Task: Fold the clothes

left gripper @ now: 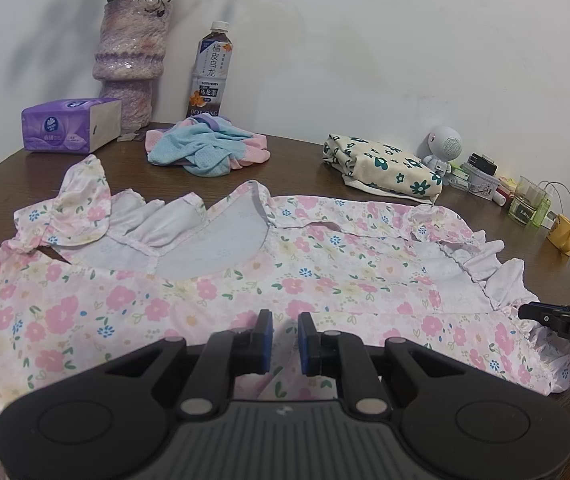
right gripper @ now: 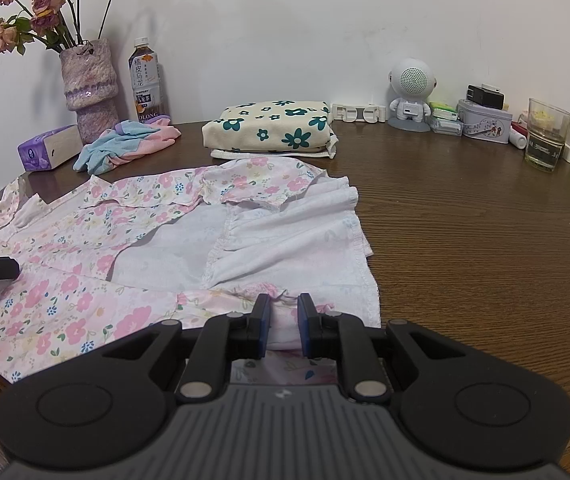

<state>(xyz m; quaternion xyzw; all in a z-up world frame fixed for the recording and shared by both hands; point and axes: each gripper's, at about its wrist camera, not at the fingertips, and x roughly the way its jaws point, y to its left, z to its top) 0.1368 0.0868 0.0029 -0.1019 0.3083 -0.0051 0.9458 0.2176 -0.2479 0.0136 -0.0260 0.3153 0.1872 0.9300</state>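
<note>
dress: pink floral cotton dress (left gripper: 133, 312) is spread flat across the near half of the brown wooden table (right gripper: 485, 248), neckline facing the wall, with part of it flipped so the plain white inside shows on the right

left claw: left claw (left gripper: 283, 340) sits low over the dress's near edge, blue pads only a narrow gap apart with a ridge of the floral fabric pinched between them

right claw: right claw (right gripper: 283, 326) is at the dress's right near corner, same deal, pads close together and clamped on a bunched bit of the white hem

folded stuff: cream folded cloth with dark green flowers (right gripper: 273, 128) lies behind the dress, near the wall

loose pile: crumpled blue and pink garment (left gripper: 205, 148) is dumped by the vase, well apart from the dress

back left: fuzzy purple vase of dried roses (right gripper: 89, 88), an oolong tea bottle (left gripper: 209, 72) just beside it, and a purple tissue pack (left gripper: 69, 124) in front

back right: small white astronaut speaker (right gripper: 410, 96), then a clutter of tins and a clear glass cup (right gripper: 545, 136) along the wall
</note>
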